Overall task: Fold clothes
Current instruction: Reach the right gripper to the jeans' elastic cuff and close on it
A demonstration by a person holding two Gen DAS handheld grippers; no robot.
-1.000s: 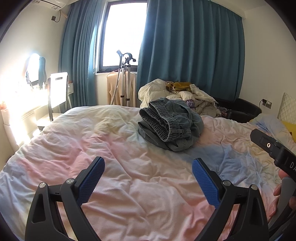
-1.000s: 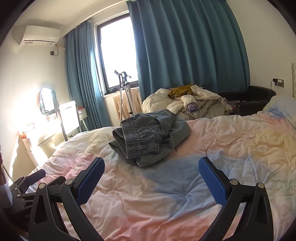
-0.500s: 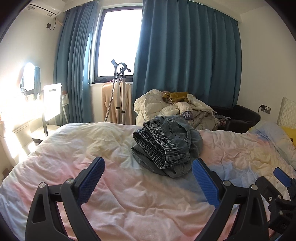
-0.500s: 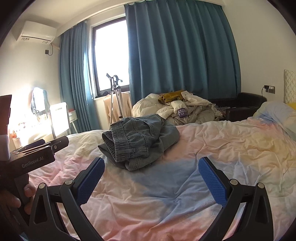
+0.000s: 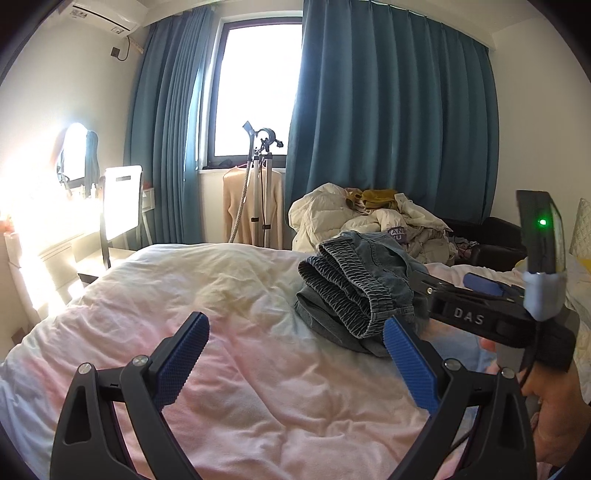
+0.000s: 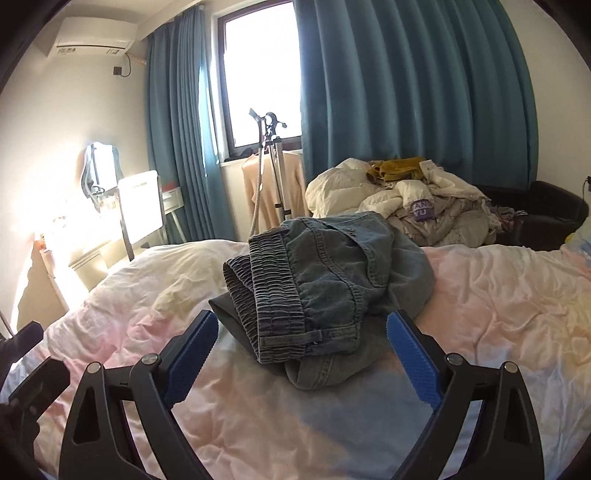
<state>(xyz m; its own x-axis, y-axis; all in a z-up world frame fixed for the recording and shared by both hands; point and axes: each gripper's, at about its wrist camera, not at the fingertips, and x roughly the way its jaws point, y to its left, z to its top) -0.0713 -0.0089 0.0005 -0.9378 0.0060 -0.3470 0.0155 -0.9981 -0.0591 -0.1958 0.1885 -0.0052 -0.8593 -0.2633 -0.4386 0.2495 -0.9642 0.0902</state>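
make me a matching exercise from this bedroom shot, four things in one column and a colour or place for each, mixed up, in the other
Things:
1. jeans
2. curtains
3. air conditioner
4. heap of clothes

Descriptions:
A. teal, hanging beside the window
B. high on the wall, top left
C. crumpled on the bed, just ahead of the right gripper
D. piled beyond the far edge of the bed

Pairs: 1-C, 2-A, 3-B, 4-D

- The left wrist camera looks low across the bed (image 5: 236, 295) toward the curtained window (image 5: 258, 88), well back from the folded jeans (image 5: 354, 288).
- The right wrist camera faces likewise, close behind the jeans (image 6: 332, 273).
- Both share bed, jeans, window.
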